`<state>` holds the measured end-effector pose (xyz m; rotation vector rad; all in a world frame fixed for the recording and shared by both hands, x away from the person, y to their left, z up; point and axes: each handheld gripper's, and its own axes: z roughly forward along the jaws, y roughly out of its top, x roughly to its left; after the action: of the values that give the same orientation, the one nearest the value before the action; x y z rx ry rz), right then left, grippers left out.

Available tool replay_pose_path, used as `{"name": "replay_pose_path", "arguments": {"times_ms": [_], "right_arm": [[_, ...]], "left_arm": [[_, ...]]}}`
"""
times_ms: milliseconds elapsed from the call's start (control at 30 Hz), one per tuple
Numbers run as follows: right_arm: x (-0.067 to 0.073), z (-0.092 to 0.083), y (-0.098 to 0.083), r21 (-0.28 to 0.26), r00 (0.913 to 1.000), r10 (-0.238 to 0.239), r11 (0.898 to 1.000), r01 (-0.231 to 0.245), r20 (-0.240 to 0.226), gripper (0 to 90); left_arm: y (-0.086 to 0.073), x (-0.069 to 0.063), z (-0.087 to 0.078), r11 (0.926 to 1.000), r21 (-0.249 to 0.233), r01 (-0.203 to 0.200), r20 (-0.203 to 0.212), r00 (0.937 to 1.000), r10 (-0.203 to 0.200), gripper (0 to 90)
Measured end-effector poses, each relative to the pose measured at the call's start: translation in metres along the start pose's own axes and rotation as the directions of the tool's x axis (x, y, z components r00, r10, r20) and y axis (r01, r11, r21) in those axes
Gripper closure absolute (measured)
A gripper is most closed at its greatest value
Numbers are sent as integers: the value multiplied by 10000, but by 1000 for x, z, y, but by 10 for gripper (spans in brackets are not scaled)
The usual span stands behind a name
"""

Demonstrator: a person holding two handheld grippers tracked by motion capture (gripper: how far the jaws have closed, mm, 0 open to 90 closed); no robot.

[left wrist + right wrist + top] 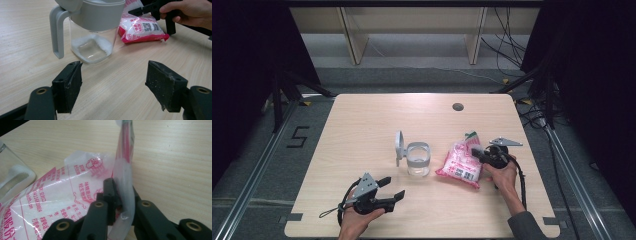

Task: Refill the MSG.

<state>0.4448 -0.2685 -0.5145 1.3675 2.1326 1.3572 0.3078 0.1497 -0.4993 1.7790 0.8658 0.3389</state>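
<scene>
grip secured: right gripper (478, 152) jaws pinch the bag (50, 202) edge; left gripper (113, 85) jaws wide; pouring into jar (93, 37) remains.

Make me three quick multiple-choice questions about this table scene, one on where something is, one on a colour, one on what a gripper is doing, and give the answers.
1. Where is the bag relative to the jar in the high view?
A. To its right
B. To its left
C. Inside it

2. What colour is the jar's lid?
A. Red
B. Grey
C. Green

3. What is the right gripper doing?
A. Hanging open above the jar
B. Lying loose on the table
C. Pinching the bag's edge

Answers: 1 A, the bag lies right of the jar. 2 B, the raised lid is grey. 3 C, the jaws clamp the bag's clear plastic edge.
</scene>
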Motion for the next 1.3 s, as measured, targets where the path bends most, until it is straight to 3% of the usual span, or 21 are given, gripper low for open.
{"name": "replay_pose_path", "arguments": {"times_ms": [167,467,500,600,633,667,833,900,967,1000,1100,1133,1167,1200,1233,1267,1300], "right_arm": [[3,-3,2,-201,9988,-482,9986,481,-25,900],[11,-9,5,-436,9967,-815,9957,815,18,900],[14,-12,6,-513,9976,-693,9963,692,-13,900],[17,-13,7,-740,9958,-913,9931,913,38,900],[19,-14,8,-862,9954,-958,9917,958,35,900],[22,-16,9,-779,9947,-1022,9917,1023,61,900],[33,-25,14,-945,9891,-1441,9856,1405,-318,900],[39,-29,16,-1216,9826,-1847,9759,1811,-185,900],[46,-36,19,-1055,9790,-2024,9743,1989,-232,900],[47,-36,20,-1226,9743,-2225,9685,2168,-348,900],[55,-44,20,-1158,9758,-2175,9701,2134,-242,900],[55,-46,21,-1127,9700,-2420,9647,2379,-244,900],[59,-49,20,-1149,9708,-2390,9651,2351,-210,900],[60,-50,21,-1322,9669,-2543,9593,2497,-192,900],[63,-51,21,-1437,9712,-2370,9623,2309,-266,900],[64,-53,22,-1508,9690,-2463,9589,2404,-210,900],[68,-55,22,-1397,9717,-2340,9637,2275,-321,900]], "left_arm": [[-1,2,2,9998,-109,-153,201,9997,155,285],[-1,2,2,9998,-25,-194,156,9997,194,286],[-1,2,2,9997,-24,-243,154,9996,244,287],[-2,-2,2,9999,113,-57,-2,10000,57,287],[-2,-3,4,10000,-74,58,80,10000,-58,287],[-2,-3,3,9999,13,-135,15,9999,134,288],[-3,-7,9,10000,-63,-48,265,9996,50,289],[-3,-10,10,10000,-55,-38,279,9996,40,288],[-4,-14,16,9992,200,-349,350,9988,342,287],[-5,-17,20,9992,179,-359,394,9986,352,287],[-7,-23,26,9975,420,-566,437,9975,548,288],[-7,-23,26,9975,420,-566,437,9975,548,288],[-7,-27,29,9930,655,-985,437,9944,958,288],[-7,-27,29,9930,655,-985,437,9944,958,288],[-7,-29,31,9939,596,-933,493,9947,904,288],[-6,-30,33,9945,552,-895,538,9948,866,288],[-4,-32,37,9935,597,-971,549,9941,939,287]]}}
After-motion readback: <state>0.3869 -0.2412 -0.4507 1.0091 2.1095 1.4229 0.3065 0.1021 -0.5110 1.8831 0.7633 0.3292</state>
